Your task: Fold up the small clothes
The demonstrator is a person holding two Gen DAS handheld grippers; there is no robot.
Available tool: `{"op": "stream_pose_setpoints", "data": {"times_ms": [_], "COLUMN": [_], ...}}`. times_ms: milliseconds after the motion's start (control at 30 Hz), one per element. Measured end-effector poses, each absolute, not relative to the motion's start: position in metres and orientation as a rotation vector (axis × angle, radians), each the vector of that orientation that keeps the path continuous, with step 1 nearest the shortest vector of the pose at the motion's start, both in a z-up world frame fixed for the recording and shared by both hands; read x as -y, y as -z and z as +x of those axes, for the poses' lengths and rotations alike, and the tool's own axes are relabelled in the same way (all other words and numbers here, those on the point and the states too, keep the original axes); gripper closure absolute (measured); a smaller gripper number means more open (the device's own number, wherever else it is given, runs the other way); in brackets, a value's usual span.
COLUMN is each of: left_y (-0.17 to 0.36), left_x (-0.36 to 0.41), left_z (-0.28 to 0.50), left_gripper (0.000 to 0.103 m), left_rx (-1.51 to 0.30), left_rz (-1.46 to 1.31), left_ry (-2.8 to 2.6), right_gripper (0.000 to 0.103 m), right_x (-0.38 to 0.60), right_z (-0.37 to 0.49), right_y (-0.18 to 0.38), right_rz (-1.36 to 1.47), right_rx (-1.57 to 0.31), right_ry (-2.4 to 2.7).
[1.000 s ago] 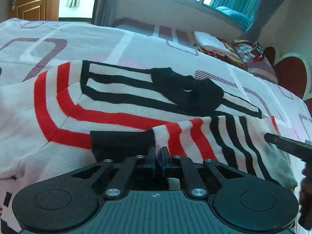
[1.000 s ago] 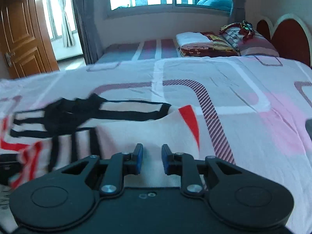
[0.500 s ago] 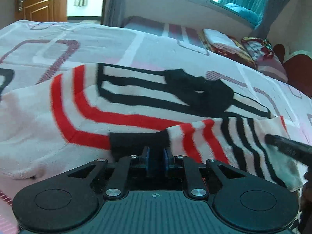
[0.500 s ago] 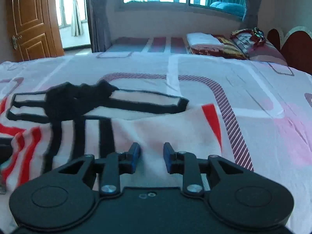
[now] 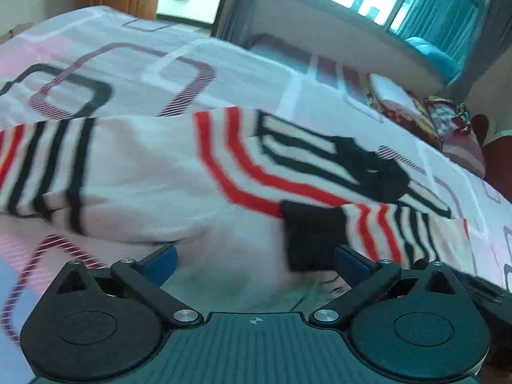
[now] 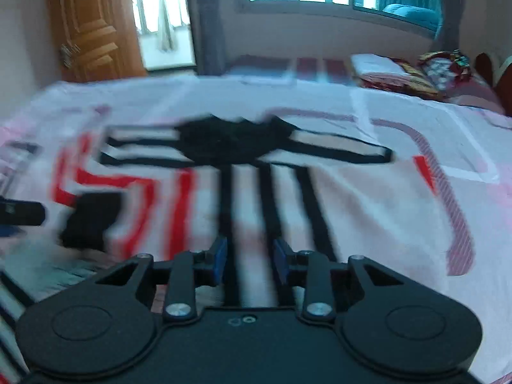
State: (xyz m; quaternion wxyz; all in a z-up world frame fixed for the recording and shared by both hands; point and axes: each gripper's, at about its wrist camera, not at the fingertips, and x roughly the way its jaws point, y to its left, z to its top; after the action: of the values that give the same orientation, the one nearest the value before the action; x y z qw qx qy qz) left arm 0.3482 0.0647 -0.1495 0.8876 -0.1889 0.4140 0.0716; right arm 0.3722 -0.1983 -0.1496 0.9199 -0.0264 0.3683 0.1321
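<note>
While my left gripper (image 5: 256, 260) springs wide, nothing held, and my right gripper (image 6: 249, 257) eases open empty, the sweater (image 5: 198, 176) lies on the bed (image 5: 160, 51), sleeve (image 5: 352, 227) folded in; next comes the other sleeve.

Daylit, motion-blurred, apparently fisheye-warped.

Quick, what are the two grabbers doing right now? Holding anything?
Left gripper: jaws opening wide, holding nothing; the striped sweater has no pad on it.
Right gripper: jaws opening over the sweater, gripping nothing.
</note>
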Motion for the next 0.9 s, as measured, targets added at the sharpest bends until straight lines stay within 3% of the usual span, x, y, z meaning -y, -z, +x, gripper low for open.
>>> {"op": "stream_pose_setpoints", "data": {"times_ms": [600, 800, 867, 900], "left_y": [0.196, 0.212, 0.216, 0.218], "left_x": [-0.265, -0.307, -0.315, -0.319], "left_z": [0.266, 0.266, 0.269, 0.272], "left_gripper": [0.001, 0.014, 0.029, 0.044], "left_rx": [-0.768, -0.663, -0.625, -0.613], "left_rz": [-0.789, -0.946, -0.967, -0.971], "left_ry": [-0.449, -0.480, -0.502, -0.519], "right_gripper": [0.068, 0.067, 0.067, 0.067], "right_x": [0.085, 0.069, 0.067, 0.066], "right_z": [0.353, 0.362, 0.364, 0.364], "right_y": [0.142, 0.154, 0.158, 0.159], "right_rz": [-0.053, -0.047, -0.042, -0.043], "right_rx": [-0.730, -0.765, -0.773, -0.773], "right_ry": [-0.391, -0.386, -0.380, -0.374]}}
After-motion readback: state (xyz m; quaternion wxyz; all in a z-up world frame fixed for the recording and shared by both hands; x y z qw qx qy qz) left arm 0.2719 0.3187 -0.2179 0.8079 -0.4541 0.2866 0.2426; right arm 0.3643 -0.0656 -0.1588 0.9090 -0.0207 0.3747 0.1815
